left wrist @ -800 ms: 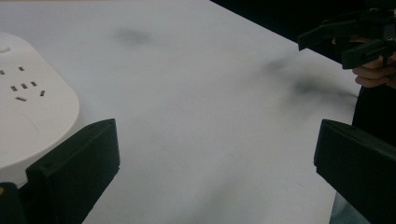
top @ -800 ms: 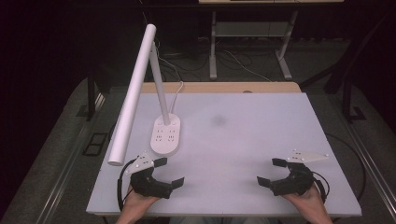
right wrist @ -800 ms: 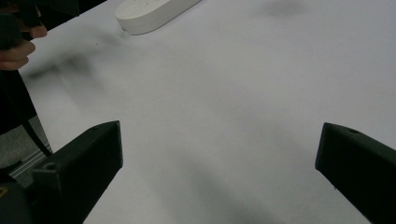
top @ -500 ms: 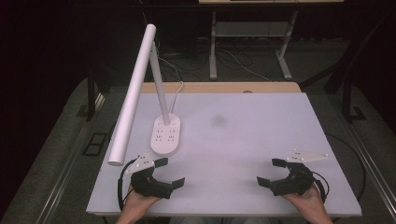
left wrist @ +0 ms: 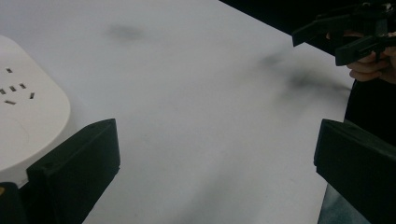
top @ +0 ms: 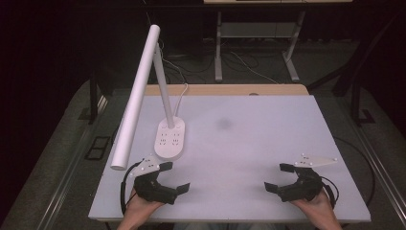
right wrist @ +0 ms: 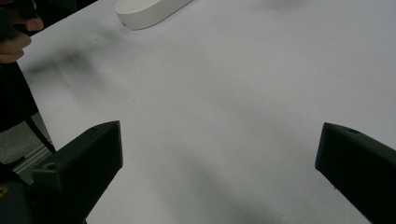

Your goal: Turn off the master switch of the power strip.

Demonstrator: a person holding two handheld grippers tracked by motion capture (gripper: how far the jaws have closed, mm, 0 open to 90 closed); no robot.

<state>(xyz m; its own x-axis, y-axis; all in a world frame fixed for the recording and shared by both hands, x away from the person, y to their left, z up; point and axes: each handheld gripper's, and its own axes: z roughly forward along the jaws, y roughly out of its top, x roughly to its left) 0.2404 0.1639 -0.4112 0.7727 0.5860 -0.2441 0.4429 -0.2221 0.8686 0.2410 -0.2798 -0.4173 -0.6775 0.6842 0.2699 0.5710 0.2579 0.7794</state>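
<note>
A white desk lamp stands at the left of the white table [top: 249, 143]. Its oval base [top: 171, 139] carries small socket slots, and its long tube head [top: 136, 96] slants down toward the front left. My left gripper [top: 174, 176] rests near the front edge just in front of the base, jaws wide apart, nothing between them. In the left gripper view the lamp base [left wrist: 28, 121] lies beside the left jaw. My right gripper [top: 278, 177] sits at the front right, also open and holding nothing. The lamp base [right wrist: 149, 11] appears far off in the right gripper view.
A faint dark smudge [top: 223, 124] marks the table's middle. A wooden strip [top: 225, 89] runs along the far edge. A white cable [top: 184, 91] leaves the lamp toward the back. Desk legs [top: 218, 52] and cables stand on the dark floor beyond.
</note>
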